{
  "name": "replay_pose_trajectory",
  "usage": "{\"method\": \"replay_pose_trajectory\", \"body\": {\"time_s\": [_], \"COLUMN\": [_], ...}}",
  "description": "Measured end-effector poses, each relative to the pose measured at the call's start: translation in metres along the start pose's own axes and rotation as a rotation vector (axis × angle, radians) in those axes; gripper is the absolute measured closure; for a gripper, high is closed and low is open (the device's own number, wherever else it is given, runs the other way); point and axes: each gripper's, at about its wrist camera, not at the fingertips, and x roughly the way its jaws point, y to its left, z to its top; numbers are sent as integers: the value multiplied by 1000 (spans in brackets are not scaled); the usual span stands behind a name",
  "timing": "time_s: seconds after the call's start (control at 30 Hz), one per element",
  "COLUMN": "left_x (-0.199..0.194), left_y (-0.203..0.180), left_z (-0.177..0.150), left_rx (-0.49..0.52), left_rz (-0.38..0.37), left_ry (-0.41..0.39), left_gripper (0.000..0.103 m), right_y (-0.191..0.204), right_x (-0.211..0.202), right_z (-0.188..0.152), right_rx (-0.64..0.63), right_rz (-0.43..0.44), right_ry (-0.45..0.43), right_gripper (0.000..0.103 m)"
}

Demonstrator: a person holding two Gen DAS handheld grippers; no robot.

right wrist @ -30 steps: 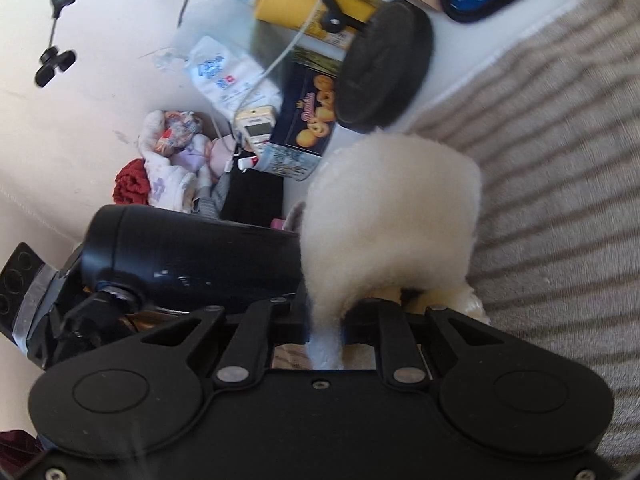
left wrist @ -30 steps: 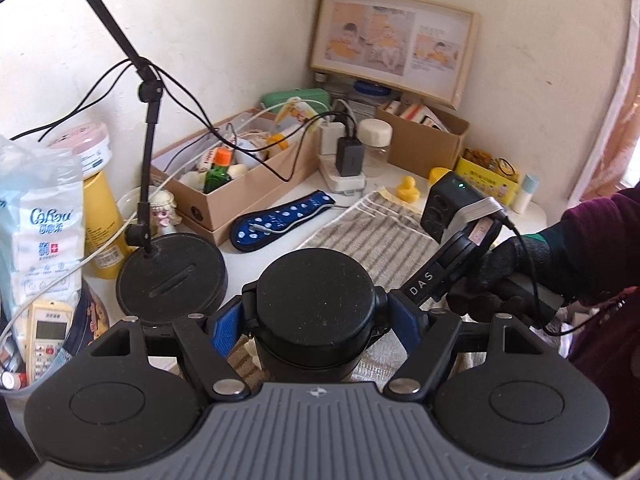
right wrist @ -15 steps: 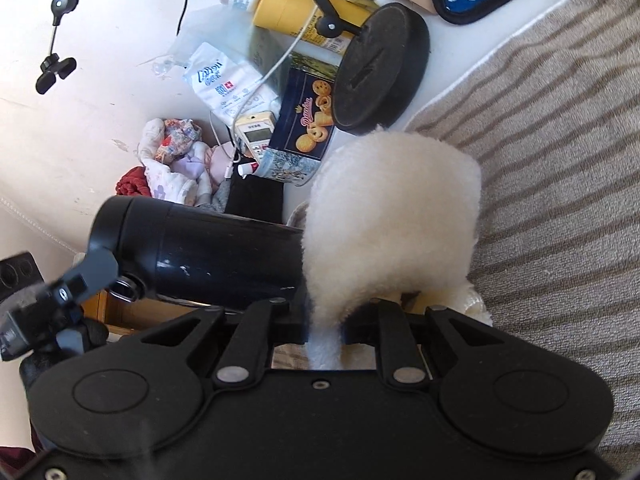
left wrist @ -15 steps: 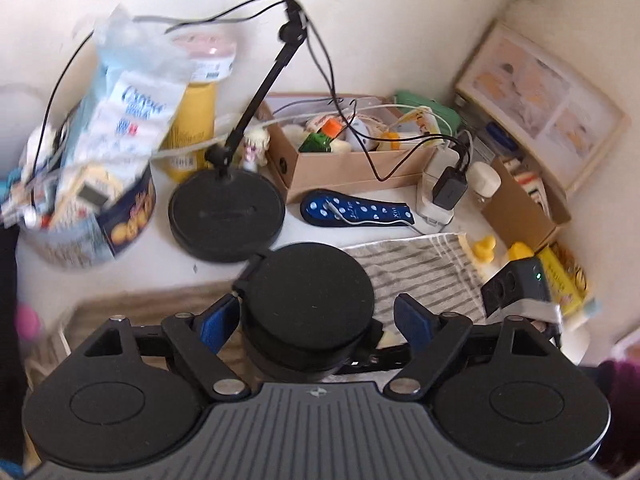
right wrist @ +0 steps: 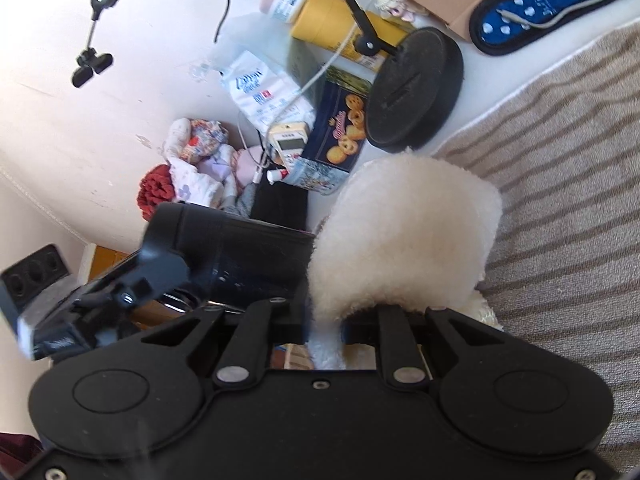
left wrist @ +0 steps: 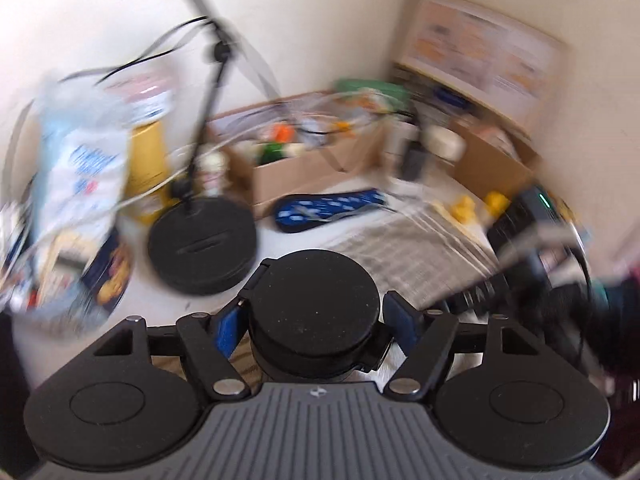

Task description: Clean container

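Closing again, left tool (left wrist: 314, 320) pinches the black container (left wrist: 316, 312); right tool (right wrist: 326, 320) pinches a fluffy cloth (right wrist: 404, 236).

my left tool (left wrist: 314, 322): ribbed grey housing, black round discs, blue pads, silver screws | my right tool (right wrist: 325, 322): all black, silver screws

right tool (right wrist: 326, 320) clamping fluffy cloth (right wrist: 404, 236), black container (right wrist: 240, 256)
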Motion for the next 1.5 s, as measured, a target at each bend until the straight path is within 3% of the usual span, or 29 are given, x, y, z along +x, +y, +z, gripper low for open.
{"method": "replay_pose_trajectory", "body": {"time_s": [0.13, 0.33, 0.4, 0.53, 0.9, 1.5], "left_x": [-1, -2, -1, -3, -5, -7], "left_y": [11, 0, -1, -3, -4, -3], "left_z": [1, 7, 3, -6, -7, -9], "left_rx": [55, -85, -142, -157, -94, -86], "left_rz": [-80, 68, 91, 88, 66, 84], "left_ry": [15, 65, 49, 6, 12, 11], "left_gripper": [31, 29, 29, 32, 35, 35], "right_y": [6, 19, 24, 39, 92, 45], "right_x": [-7, -21, -26, -33, -35, -10], "right_z": [3, 7, 9, 16, 30, 16], "right_rx": [-11, -33, -42, -91, -272, -146], "right_rz": [26, 58, 69, 90, 177, 69], "right_ry": [-25, -72, -87, -97, -81, -52], "right_gripper": [90, 90, 90, 90, 90, 90]}}
